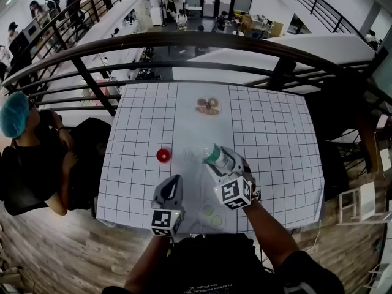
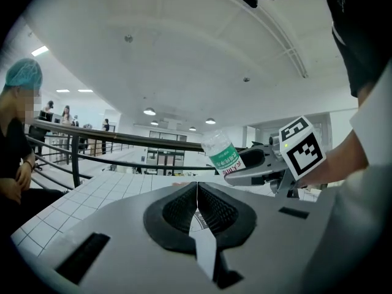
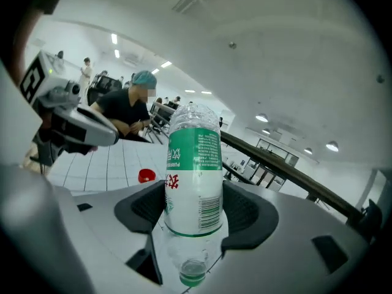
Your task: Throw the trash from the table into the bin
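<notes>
While clamped, the bottle (image 1: pixel 215 156) hovers inside table edges (image 1: pixel 315 177).

White gridded table (image 1: pixel 275 133) bears a red round item (image 1: pixel 163 155) and brownish scraps (image 1: pixel 207 106).

floor (image 1: pixel 55 250): wood planks | railing (image 1: pixel 202 40): dark, curved, metal | ceiling (image 2: pixel 184 54): white | ceiling lights (image 2: pixel 149 111): round, lit

I am in a big, bright office building, up on a high floor with a dark railing (image 1: pixel 202 41) along its edge. My white table (image 1: pixel 275 133) with black squares stands right by that railing. Past it I see desks (image 1: pixel 260 24) below, people (image 1: pixel 73 6) walking, and round ceiling lights (image 2: pixel 149 111).
</notes>
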A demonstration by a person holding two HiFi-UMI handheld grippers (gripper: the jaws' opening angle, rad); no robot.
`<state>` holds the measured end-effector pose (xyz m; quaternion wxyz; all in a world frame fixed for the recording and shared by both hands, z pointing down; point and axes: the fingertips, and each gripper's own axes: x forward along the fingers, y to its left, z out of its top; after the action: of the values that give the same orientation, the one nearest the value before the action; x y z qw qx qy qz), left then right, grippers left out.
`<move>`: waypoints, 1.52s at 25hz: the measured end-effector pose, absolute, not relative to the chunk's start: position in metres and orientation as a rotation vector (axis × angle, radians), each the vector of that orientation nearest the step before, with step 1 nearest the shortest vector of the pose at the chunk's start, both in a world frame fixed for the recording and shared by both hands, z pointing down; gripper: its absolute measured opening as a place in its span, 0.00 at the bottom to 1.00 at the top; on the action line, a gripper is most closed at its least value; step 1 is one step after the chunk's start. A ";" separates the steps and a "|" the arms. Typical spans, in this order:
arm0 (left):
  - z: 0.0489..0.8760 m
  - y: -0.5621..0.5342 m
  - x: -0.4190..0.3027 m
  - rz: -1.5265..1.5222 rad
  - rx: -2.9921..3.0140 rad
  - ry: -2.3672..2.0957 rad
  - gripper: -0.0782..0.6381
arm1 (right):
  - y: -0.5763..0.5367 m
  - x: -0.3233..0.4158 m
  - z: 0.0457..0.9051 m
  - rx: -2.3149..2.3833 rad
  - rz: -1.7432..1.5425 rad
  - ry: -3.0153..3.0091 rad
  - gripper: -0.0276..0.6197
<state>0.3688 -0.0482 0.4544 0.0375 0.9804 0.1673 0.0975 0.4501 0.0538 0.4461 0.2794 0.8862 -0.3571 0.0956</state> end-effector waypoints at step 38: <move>0.389 0.054 0.239 0.091 3.124 0.137 0.14 | 0.154 0.304 0.340 2.894 0.073 -1.486 0.51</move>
<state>0.2389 0.0540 0.3887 0.0065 0.9986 0.0439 0.0292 0.3042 0.1539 0.3402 -0.0562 0.8879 -0.4560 0.0225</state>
